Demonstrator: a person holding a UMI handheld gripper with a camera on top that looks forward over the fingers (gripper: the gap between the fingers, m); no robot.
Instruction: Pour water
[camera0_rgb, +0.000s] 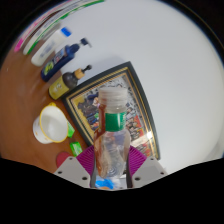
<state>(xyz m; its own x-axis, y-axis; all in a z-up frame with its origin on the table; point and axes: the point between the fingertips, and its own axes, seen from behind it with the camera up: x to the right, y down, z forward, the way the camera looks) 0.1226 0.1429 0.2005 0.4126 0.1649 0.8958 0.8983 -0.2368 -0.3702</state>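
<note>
Two purple-padded fingers (88, 160) of the gripper (110, 166) press on either side of a clear plastic water bottle (112, 140), so the jaws are clamped on its lower body with no gap showing at either pad. The bottle stands upright between the fingers, its green label band (116, 122) above the grip and its clear neck and cap (110, 97) reaching toward the far side of the scene — the cap appears to be on, though that is hard to tell for sure. Behind the bottle lies a dark framed tray (120, 85) on a brown wooden table (25, 95). Just beside the tray's near left corner stands a white cup (52, 124), the likely target for the water; a small red thing (76, 148) and a green thing (62, 158) lie just beside it, nearer the fingers. Further along the table's left edge lie a yellow bottle with a black top (62, 83), a white bottle with a blue cap (52, 57) and some pens (45, 35). To pour well from here, the grip should stay firm on the soft plastic without crushing it, since a squeeze could push water out early. The bottle needs carrying left until its mouth is over the cup's opening, then tilting slowly so the stream lands inside the rim and not on the table. If the cap is indeed on, it must come off first — otherwise nothing flows.
</note>
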